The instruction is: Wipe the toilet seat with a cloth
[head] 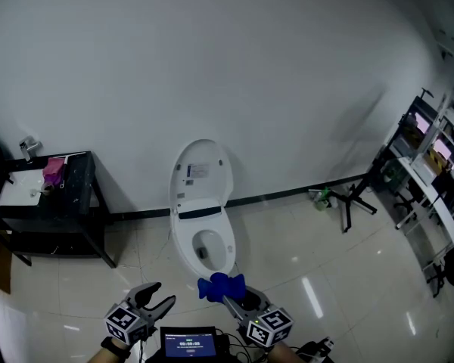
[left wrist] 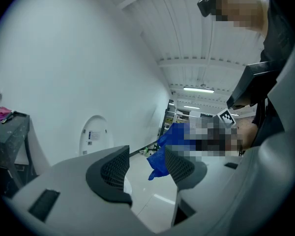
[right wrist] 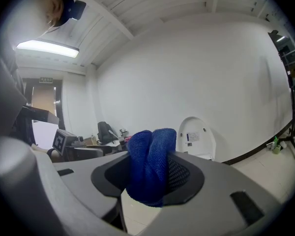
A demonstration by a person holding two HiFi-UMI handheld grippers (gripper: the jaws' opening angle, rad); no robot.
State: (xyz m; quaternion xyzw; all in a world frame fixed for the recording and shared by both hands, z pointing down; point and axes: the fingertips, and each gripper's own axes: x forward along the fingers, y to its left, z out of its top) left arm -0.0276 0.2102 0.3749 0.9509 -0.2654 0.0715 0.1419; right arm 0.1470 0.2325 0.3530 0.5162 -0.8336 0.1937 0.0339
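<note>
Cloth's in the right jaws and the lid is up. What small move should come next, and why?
Probably ease the right gripper forward and down until the blue cloth meets the toilet seat's near rim. Its jaws are shut on the cloth, the lid stands raised, and the cloth seems held clear of the seat.

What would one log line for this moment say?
right gripper: shut on blue cloth | left gripper: open, empty | toilet: lid up

White wall (head: 250, 66); glossy tiled floor (head: 318, 248) (light streaks); black table (head: 79, 181) left.
</note>
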